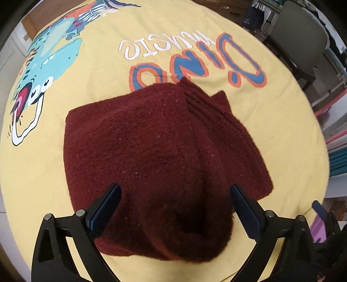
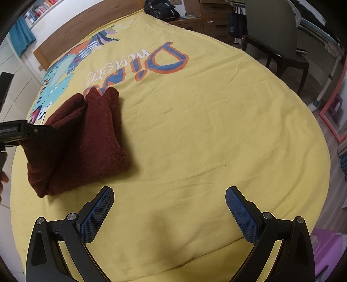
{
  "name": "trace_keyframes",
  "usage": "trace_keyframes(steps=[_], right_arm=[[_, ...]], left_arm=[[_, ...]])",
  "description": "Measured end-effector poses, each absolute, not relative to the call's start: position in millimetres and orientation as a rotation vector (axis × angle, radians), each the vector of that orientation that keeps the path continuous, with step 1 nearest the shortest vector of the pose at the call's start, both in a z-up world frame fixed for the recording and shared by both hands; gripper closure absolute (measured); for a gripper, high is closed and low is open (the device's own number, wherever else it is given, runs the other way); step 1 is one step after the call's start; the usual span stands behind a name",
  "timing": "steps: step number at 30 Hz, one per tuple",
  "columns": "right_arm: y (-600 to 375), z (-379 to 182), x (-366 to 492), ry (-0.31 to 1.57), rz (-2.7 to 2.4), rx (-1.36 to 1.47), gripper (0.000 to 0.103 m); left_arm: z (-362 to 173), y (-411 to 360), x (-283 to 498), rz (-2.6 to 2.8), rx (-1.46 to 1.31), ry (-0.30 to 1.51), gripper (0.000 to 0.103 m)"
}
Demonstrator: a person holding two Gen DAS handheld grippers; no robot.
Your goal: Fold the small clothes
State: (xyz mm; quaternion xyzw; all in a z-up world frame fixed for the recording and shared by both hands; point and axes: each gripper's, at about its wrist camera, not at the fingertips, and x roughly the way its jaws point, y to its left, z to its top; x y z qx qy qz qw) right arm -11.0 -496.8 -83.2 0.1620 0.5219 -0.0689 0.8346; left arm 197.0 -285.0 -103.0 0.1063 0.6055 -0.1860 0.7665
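Note:
A dark red fleece garment [image 1: 151,151] lies folded in a thick bundle on the yellow bedspread [image 1: 271,121]. My left gripper [image 1: 174,188] hangs straight over its near end, jaws wide open, the blue pads on either side of the cloth without pressing it. In the right wrist view the same garment [image 2: 86,138] lies at the left, with the left gripper's black body [image 2: 19,132] above its left edge. My right gripper [image 2: 169,193] stands open over bare bedspread [image 2: 206,130], to the right of the garment, nothing between its fingers.
The bedspread carries a dinosaur print [image 1: 47,63] and the lettering "Dino" [image 2: 156,63]. A wooden headboard [image 2: 71,36] lies beyond it, a grey chair [image 2: 273,32] and a black bag [image 2: 162,9] stand past the bed's far side. A pink frame [image 2: 331,117] leans at the right.

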Motion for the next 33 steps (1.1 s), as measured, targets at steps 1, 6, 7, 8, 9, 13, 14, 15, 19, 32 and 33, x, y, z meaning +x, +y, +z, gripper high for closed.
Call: trace_keyframes(steps=[1,6,7,8,9,13,14,15,19,32,33], right_arm=[[-495.4,-81.7,-10.7,1.104,-0.144,0.340,0.000],[-483.0,-71.4,-0.8,1.106,-0.111,0.299,0.000],[-479.4,-68.4,2.2,1.104,-0.103,0.289,0.000],[-475.1,-64.3,5.9,1.100,-0.092,0.276,0.000],[-469.7,-59.3,11.2,1.096,-0.077,0.264,0.000],[-446.4,-37.3,39.3,1.095,-0.007,0.241,0.000],[-439.6,-30.8,49.0,1.097,0.011,0.239,0.000],[-433.3,-25.8,58.2,1.099,0.031,0.239,0.000],[-403.9,-8.0,101.3,1.119,0.120,0.238,0.001],[-312.7,-73.7,194.1,1.439,0.267,0.201,0.033],[-312.3,-82.4,193.1,1.465,0.263,0.201,0.033]], left_arm=[[-98.6,-281.2,196.9,-0.402,0.226,1.314,0.003],[-72.7,-255.8,196.3,-0.441,0.130,1.308,0.001],[-66.2,-249.7,196.4,-0.443,0.113,1.295,0.001],[-59.9,-244.0,195.8,-0.444,0.104,1.282,0.001],[-53.9,-237.7,195.3,-0.445,0.096,1.269,0.001],[-39.9,-206.9,193.4,-0.411,0.093,1.232,0.001],[-40.3,-197.1,193.1,-0.393,0.097,1.228,0.001],[-41.4,-190.7,192.0,-0.383,0.099,1.227,0.001],[-54.8,-154.4,188.3,-0.326,0.092,1.236,0.001],[-95.1,-84.8,163.3,-0.285,0.037,1.299,0.001],[-96.3,-83.6,162.7,-0.288,0.034,1.302,0.001]])
